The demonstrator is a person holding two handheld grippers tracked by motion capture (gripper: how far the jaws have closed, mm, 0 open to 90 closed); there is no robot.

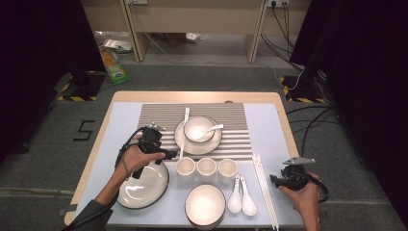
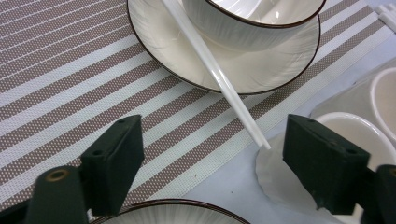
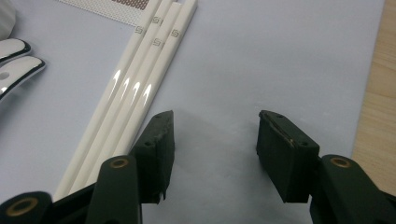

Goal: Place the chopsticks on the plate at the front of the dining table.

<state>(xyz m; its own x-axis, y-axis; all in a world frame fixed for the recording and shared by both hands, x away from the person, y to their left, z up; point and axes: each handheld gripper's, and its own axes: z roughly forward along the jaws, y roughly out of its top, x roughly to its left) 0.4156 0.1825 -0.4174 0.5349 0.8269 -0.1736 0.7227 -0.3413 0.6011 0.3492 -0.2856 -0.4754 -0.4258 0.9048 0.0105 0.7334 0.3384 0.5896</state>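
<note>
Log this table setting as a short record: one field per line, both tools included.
surface: table with a striped mat
place setting: bowl on a plate, a spoon resting in the bowl
single chopstick: leaning on that plate's rim, tip down on the table
left tool: open, nothing between its jaws, the chopstick tip just ahead
right tool: open, nothing between its jaws, beside the chopstick bundle
cups: three in a row

A white chopstick (image 2: pixel 212 70) leans off the plate (image 2: pixel 261 74), its tip between the spread fingers (image 2: pixel 116 163).
</note>
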